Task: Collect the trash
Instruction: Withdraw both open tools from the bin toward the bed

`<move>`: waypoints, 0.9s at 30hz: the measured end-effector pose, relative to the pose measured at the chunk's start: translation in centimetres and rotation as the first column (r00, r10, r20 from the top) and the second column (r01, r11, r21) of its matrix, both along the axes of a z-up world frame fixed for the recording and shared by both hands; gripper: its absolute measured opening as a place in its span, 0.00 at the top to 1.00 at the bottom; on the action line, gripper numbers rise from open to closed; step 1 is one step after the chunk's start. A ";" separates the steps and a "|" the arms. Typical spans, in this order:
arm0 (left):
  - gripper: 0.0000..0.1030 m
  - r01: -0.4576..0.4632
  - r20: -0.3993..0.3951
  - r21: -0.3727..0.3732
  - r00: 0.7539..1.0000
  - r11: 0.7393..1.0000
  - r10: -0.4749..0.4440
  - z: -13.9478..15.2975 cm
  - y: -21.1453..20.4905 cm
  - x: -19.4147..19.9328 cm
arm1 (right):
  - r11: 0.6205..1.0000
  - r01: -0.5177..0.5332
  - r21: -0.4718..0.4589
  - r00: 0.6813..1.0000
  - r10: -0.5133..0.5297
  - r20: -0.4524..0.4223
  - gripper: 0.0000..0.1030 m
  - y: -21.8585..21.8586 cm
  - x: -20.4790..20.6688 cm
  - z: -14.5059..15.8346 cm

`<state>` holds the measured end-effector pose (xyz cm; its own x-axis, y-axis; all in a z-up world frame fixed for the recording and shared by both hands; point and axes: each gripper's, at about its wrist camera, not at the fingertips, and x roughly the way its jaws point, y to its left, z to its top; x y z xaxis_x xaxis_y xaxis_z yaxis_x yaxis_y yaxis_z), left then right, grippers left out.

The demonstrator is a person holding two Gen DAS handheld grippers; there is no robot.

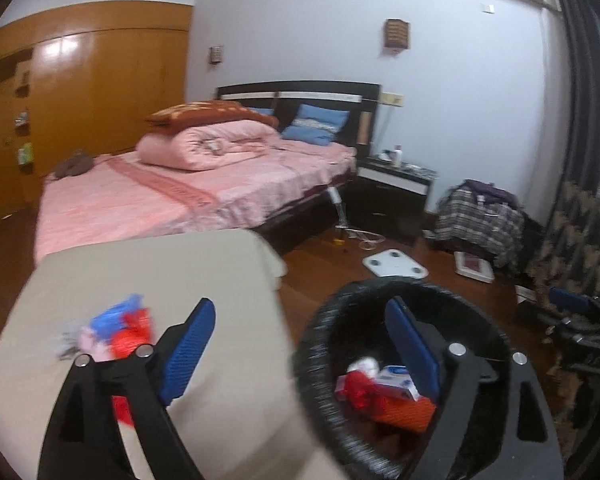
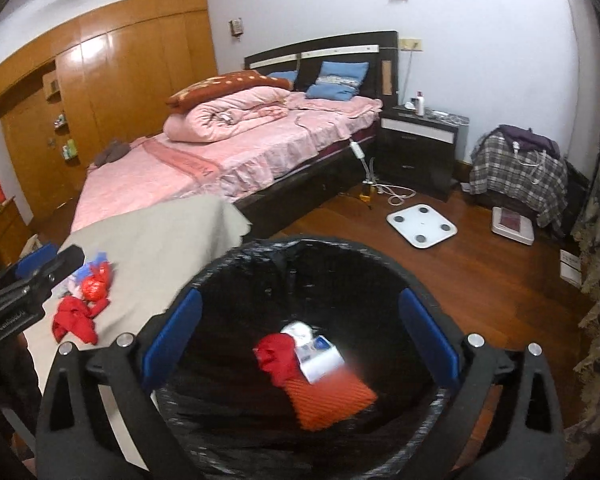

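Trash pile [image 2: 86, 294] lying on beige cloth [image 2: 160, 236], left of bin: red crumpled wrappers, red shiny ball, bits of blue, pink and white. One red scrap [image 2: 76, 320] sitting nearest, just beside the rest. Pile blurred in left wrist view [image 1: 116, 330].

Bin [image 2: 236, 256] standing on wood floor [image 2: 480, 280], near side, touching cloth edge; black liner. Inside: orange ribbed pack [image 2: 332, 398], red wrapper [image 2: 278, 356], white-blue box [image 2: 320, 356], white wad at far end, all bunched together.

Right gripper [image 2: 300, 344] hanging over bin mouth, blue pads spread wide, nothing btwn them. Left gripper [image 1: 300, 348] also gaping, empty; left pad over cloth near pile, right pad over bin.

Bkgd: pink bed [image 2: 228, 152] far, white scale [image 2: 422, 225] on floor to right.
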<state>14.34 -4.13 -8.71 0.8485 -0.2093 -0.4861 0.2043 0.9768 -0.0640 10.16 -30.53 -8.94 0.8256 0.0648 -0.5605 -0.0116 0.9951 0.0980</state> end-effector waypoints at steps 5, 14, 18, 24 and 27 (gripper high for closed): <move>0.16 -0.095 -0.013 0.019 0.995 0.995 0.095 -0.4 4.5 -0.9 | 0.998 -0.069 0.007 0.998 0.069 0.002 0.06 3.6 0.5 0.2; 0.16 -0.251 -0.041 0.054 0.967 0.966 0.253 -1.7 12.3 -2.8 | 0.979 -0.205 0.005 0.979 0.205 -0.002 0.06 10.7 1.7 0.0; 0.16 -0.303 -0.054 0.068 0.950 0.951 0.307 -2.5 14.8 -3.2 | 0.966 -0.260 0.007 0.966 0.260 -0.012 0.06 13.7 2.2 -0.5; 0.16 -0.359 -0.072 0.095 0.928 0.929 0.366 -4.0 17.9 -3.5 | 0.941 -0.338 0.003 0.941 0.338 -0.034 0.06 17.8 3.0 -1.6; 0.16 -0.373 -0.094 0.096 0.920 0.923 0.381 -5.0 18.8 -3.1 | 0.932 -0.363 0.000 0.931 0.363 -0.034 0.06 19.4 3.6 -2.0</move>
